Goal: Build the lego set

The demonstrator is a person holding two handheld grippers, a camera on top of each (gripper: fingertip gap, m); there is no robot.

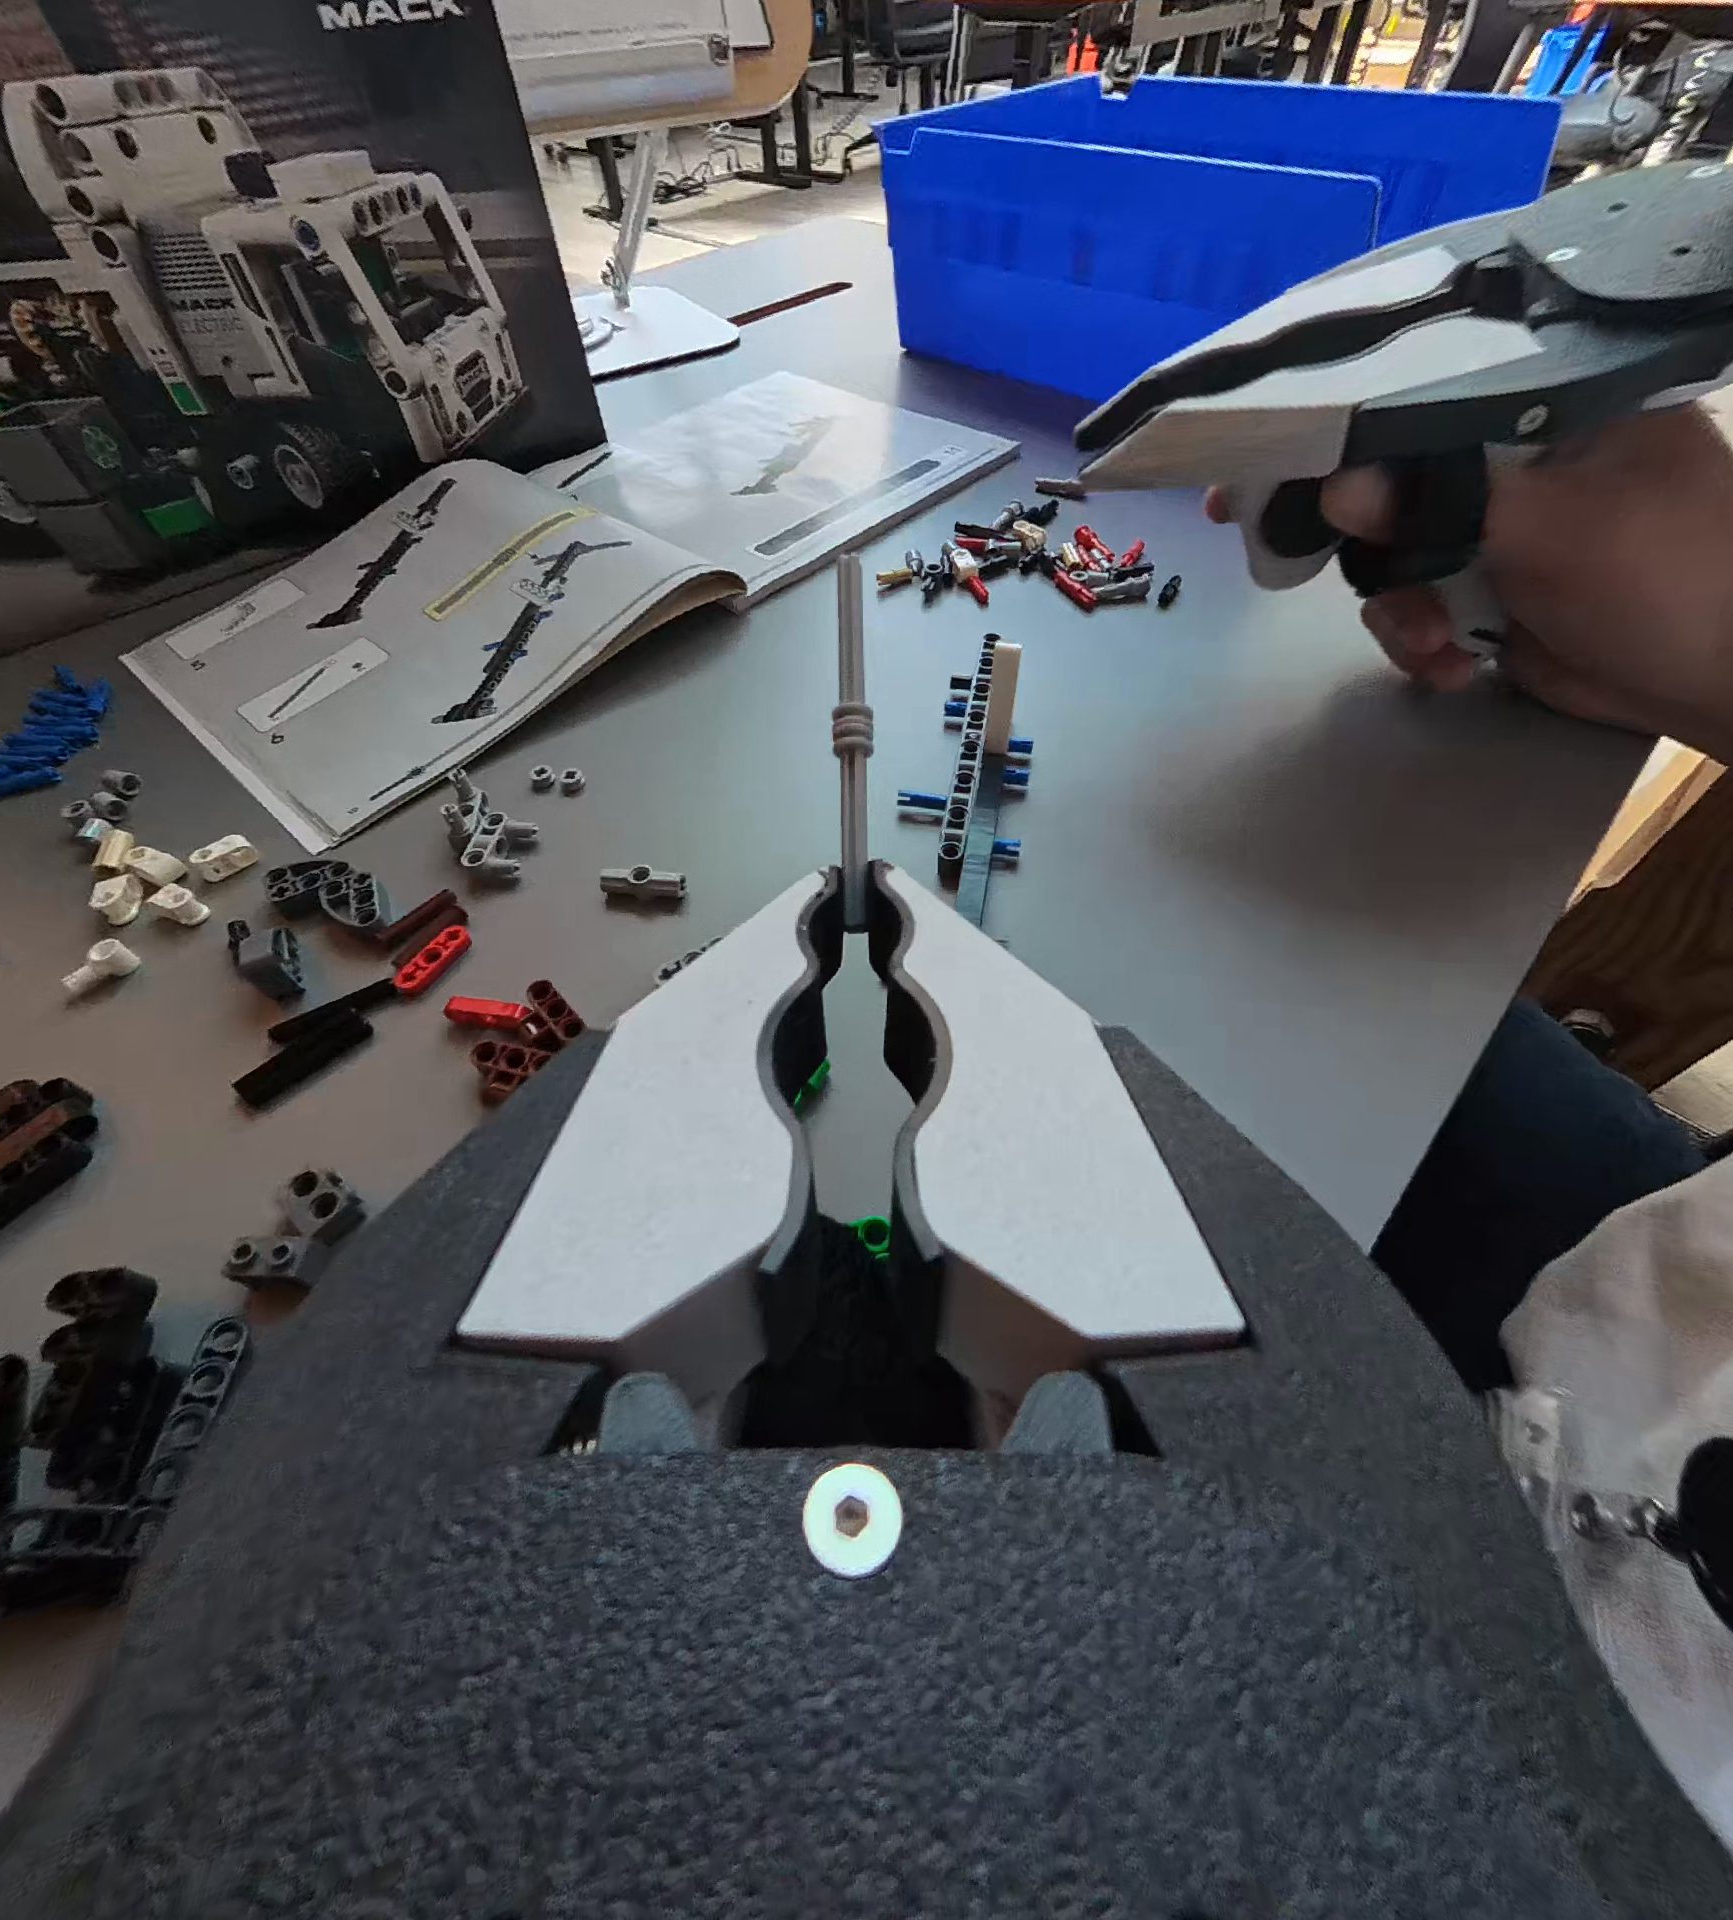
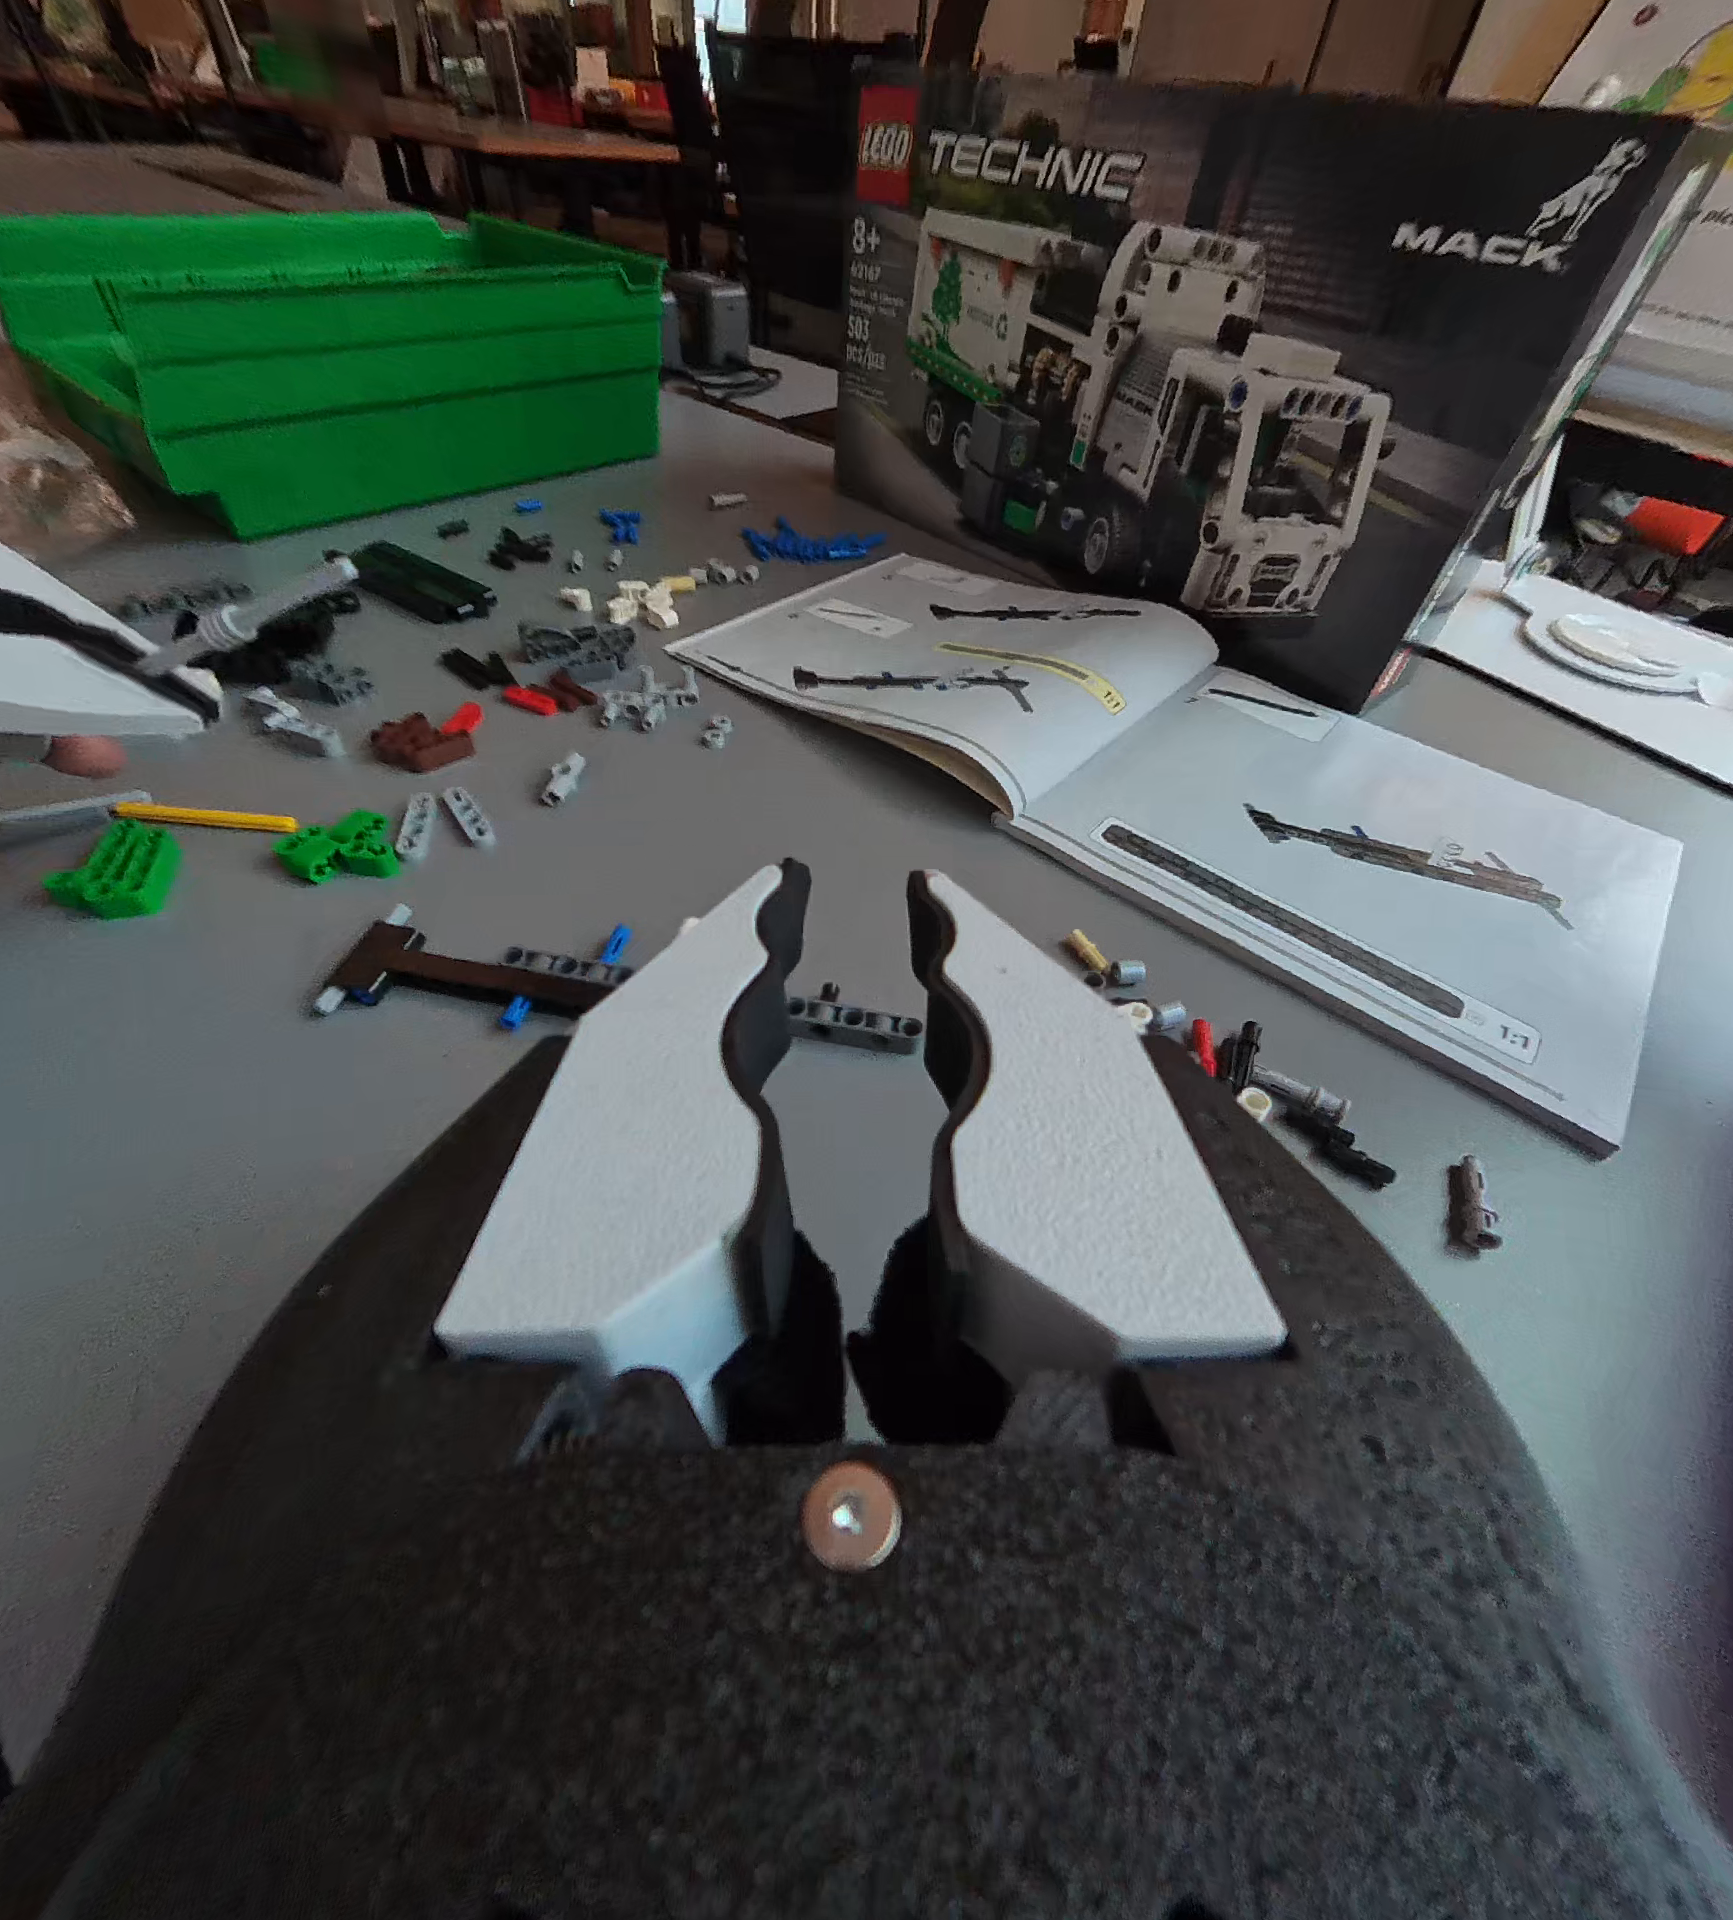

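My left gripper (image 1: pixel 854 883) is shut on the lower end of a grey axle (image 1: pixel 849 665) that carries a ribbed grey bush; the axle points forward above the table. It also shows at the left edge of the right wrist view (image 2: pixel 181 691), with the axle (image 2: pixel 270 608) sticking out. My right gripper (image 2: pixel 857 883) is open and empty, low over the table; in the left wrist view (image 1: pixel 1090 457) a hand holds it at the upper right. A long dark beam assembly with blue pins (image 1: pixel 971 774) lies between them, just left of the right gripper (image 2: pixel 467 971).
An open instruction booklet (image 1: pixel 488 613) (image 2: pixel 1153 748) lies before the set's box (image 1: pixel 218 260) (image 2: pixel 1257 364). A blue bin (image 1: pixel 1153 229) and a green bin (image 2: pixel 342 364) stand at the back. Loose parts cover the left side (image 1: pixel 301 935); small pins (image 1: pixel 1038 561) lie near the booklet. The gap from one gripper's tips to the other's is roughly 15 centimetres.
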